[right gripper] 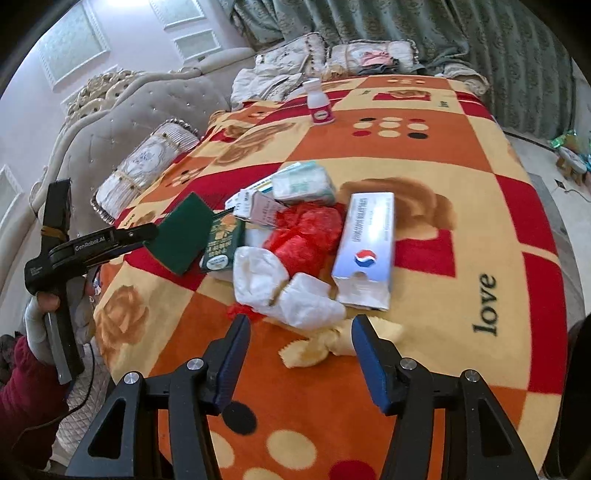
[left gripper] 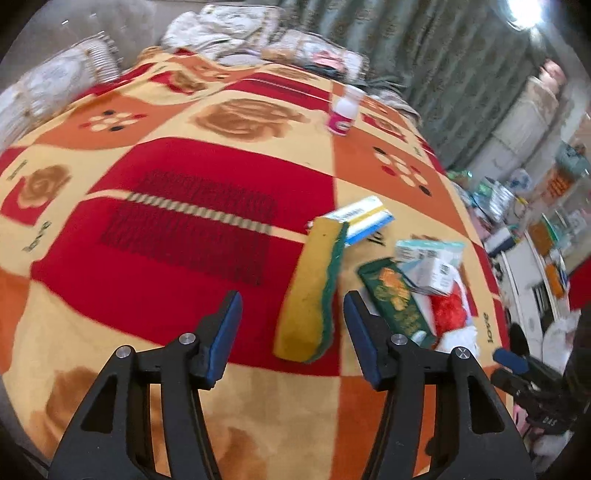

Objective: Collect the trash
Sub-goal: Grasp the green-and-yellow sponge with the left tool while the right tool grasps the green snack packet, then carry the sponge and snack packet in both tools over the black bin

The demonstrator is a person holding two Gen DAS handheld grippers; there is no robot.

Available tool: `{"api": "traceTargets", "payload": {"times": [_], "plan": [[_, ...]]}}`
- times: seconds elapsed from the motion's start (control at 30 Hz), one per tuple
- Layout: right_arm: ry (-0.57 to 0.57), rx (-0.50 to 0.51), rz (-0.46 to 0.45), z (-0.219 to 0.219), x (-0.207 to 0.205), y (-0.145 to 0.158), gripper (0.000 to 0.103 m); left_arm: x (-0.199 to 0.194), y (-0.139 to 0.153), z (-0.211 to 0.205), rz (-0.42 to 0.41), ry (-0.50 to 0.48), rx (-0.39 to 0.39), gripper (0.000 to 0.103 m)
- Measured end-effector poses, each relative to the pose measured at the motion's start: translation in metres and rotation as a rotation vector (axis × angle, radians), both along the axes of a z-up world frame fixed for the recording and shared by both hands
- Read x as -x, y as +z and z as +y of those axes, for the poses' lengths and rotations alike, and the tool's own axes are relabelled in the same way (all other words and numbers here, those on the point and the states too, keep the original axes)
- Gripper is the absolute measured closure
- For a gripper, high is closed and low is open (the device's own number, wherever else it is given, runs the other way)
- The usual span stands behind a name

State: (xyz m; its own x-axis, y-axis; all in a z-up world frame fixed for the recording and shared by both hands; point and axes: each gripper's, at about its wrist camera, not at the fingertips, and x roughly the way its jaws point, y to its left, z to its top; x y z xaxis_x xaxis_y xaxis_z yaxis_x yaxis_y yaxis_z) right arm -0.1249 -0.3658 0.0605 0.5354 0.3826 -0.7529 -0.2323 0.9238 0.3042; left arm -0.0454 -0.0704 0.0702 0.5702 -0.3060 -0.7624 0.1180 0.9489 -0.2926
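From my feed, a tufted headboard point(right gripper: 110, 122) stands at left, a bolster pillow point(right gripper: 144, 166) below it. The bed's patterned blanket point(left gripper: 184, 155) (red, orange, cream squares) carries the trash pile point(right gripper: 295, 236) mid-bed: a yellow-green sponge point(left gripper: 314, 284), red plastic bag point(right gripper: 306, 230), white tissue point(right gripper: 280, 288) and long white box point(right gripper: 367, 247). A small white bottle point(right gripper: 320, 101) stands apart, farther back. Green curtains point(right gripper: 443, 33) hang behind. Left gripper point(left gripper: 293, 314) gapes wide, holding nothing, the sponge lying between its fingers; right gripper point(right gripper: 301, 336) likewise spread, empty.
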Motion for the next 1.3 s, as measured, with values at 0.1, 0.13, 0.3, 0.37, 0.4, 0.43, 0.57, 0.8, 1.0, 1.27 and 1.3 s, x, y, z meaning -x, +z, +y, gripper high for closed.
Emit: {"api": "traceTargets", "payload": {"times": [0.1, 0.13, 0.3, 0.37, 0.4, 0.43, 0.57, 0.8, 1.0, 1.27, 1.3], "plan": [[0.006, 0.004, 0.000, 0.006, -0.003, 0.001, 0.048, -0.004, -0.002, -0.016, -0.007, -0.034, -0.042, 0.047], [0.009, 0.003, 0.002, 0.008, -0.005, 0.001, 0.048, -0.006, -0.004, -0.021, -0.005, -0.034, -0.062, 0.047], [0.034, 0.004, 0.000, 0.021, -0.010, 0.006, 0.047, -0.016, -0.014, -0.033, -0.007, -0.048, -0.133, 0.050], [0.048, -0.012, 0.000, 0.027, -0.013, 0.010, 0.047, -0.017, -0.017, -0.027, 0.010, -0.033, -0.121, 0.082], [0.064, -0.021, -0.002, 0.034, -0.015, 0.013, 0.047, -0.017, -0.017, -0.023, 0.021, -0.027, -0.110, 0.082], [0.080, -0.022, -0.005, 0.041, -0.017, 0.015, 0.047, -0.016, -0.016, -0.018, 0.023, -0.019, -0.092, 0.083], [0.149, -0.014, -0.009, 0.077, -0.035, 0.020, 0.047, -0.002, -0.002, 0.007, -0.009, 0.018, -0.063, 0.083], [0.176, 0.134, 0.011, 0.131, -0.082, 0.000, 0.047, 0.015, -0.003, 0.024, 0.007, 0.031, -0.035, 0.083], [0.150, 0.243, 0.008, 0.137, -0.100, -0.021, 0.059, 0.018, -0.015, 0.020, 0.031, 0.023, -0.028, 0.083], [0.151, 0.162, -0.026, 0.120, -0.075, -0.002, 0.064, 0.024, -0.009, 0.018, 0.015, 0.031, -0.017, 0.083], [0.159, 0.146, -0.034, 0.119, -0.069, 0.002, 0.064, 0.026, -0.006, 0.017, 0.007, 0.032, -0.016, 0.083]]}}
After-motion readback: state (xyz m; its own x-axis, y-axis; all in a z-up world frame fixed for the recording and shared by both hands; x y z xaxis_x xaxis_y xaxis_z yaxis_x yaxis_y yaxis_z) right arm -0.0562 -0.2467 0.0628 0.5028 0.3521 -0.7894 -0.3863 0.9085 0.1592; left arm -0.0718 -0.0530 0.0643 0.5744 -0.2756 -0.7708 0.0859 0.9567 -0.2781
